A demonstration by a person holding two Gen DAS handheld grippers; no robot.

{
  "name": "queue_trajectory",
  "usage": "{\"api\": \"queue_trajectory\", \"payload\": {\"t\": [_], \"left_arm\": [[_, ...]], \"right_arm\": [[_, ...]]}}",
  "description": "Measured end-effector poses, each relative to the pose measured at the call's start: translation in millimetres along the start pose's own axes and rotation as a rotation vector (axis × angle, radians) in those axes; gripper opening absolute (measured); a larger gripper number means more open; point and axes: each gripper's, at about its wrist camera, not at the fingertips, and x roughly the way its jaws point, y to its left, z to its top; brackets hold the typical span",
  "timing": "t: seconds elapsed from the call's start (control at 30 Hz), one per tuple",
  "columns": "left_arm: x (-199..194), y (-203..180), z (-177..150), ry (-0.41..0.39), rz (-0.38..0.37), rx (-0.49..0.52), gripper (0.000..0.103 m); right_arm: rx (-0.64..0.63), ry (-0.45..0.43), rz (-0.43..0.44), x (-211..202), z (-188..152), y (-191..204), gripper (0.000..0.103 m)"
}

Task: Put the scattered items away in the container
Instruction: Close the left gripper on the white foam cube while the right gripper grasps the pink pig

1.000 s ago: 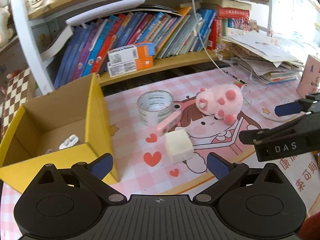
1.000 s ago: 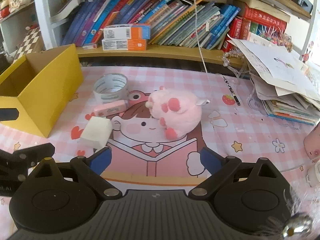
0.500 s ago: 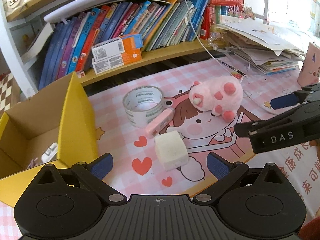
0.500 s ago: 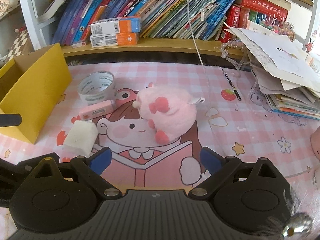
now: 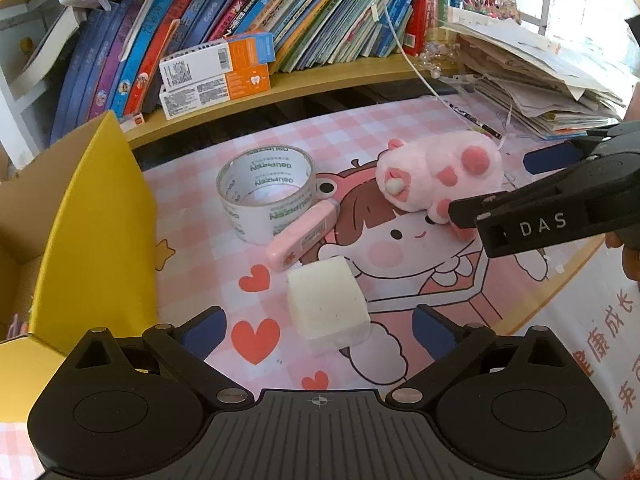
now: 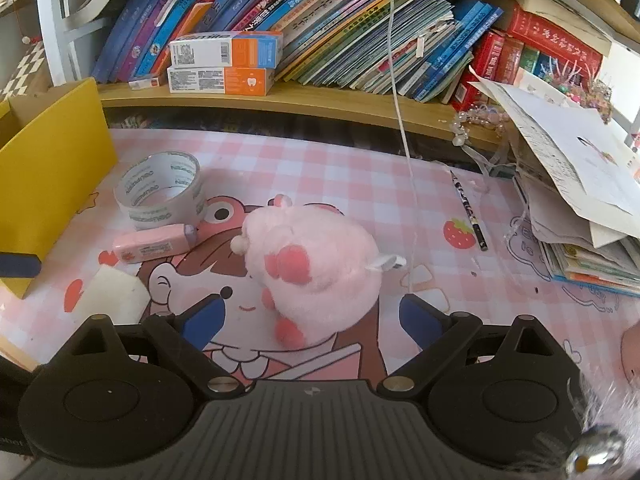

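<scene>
A white foam cube [image 5: 327,305] lies on the pink mat between the open fingers of my left gripper [image 5: 320,326]. A pink eraser case [image 5: 302,236] and a clear tape roll [image 5: 266,192] lie just beyond it. A pink plush toy [image 6: 314,268] sits between the open fingers of my right gripper [image 6: 312,320]; it also shows in the left wrist view [image 5: 440,176], with the right gripper [image 5: 500,184] beside it. The yellow cardboard box [image 5: 100,232] stands at the left, and in the right wrist view [image 6: 52,160]. The cube [image 6: 112,296], eraser case [image 6: 154,244] and tape roll [image 6: 160,190] lie left of the plush.
A wooden shelf [image 5: 320,80] with leaning books and two toothpaste boxes [image 5: 216,76] runs along the back. A pile of papers and books [image 6: 580,208] fills the right side. A pencil [image 6: 468,210] lies on the mat, and a white cable [image 6: 400,100] hangs down.
Both grippers have moved forward and lower. The foam cube now sits between the left fingers and the plush between the right fingers. The box has slid toward the left edge of both views.
</scene>
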Motion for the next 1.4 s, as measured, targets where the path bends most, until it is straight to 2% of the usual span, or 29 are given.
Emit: {"api": "queue_trajectory", "payload": {"t": [0.33,0.47,0.67,0.77,0.9,1.0,1.2,1.4], "left_arm": [[23.3,0.2,1.9,0.024,-0.020,-0.024,0.095],[32.1,1.0,4.4,0.032,-0.019,-0.030,0.091],[42.5,2.6,5.3,0.047,-0.024,-0.044,0.081],[42.3,2.9,5.6,0.037,-0.027,-0.039,0.072],[40.2,5.4,6.3,0.032,-0.025,-0.050,0.052],[36.5,4.8,6.5,0.044,-0.040,-0.052,0.044],[27.5,5.5,3.6,0.056,-0.063,-0.054,0.038],[4.3,3.6,-1.2,0.026,-0.067,-0.039,0.036]], "right_arm": [[-0.030,0.032,-0.014,30.0,7.5,-7.0,0.095],[-0.035,0.034,-0.011,39.6,11.8,-7.3,0.095],[-0.056,0.043,0.012,49.2,15.9,-2.6,0.081],[-0.068,0.041,0.008,51.6,14.9,0.2,0.076],[-0.053,0.034,0.000,48.8,13.8,-0.1,0.071],[-0.039,0.034,0.002,44.6,12.4,-0.9,0.068],[-0.018,0.032,0.026,26.8,4.5,-0.2,0.067],[-0.006,0.017,0.036,0.8,-5.3,3.8,0.066]]}}
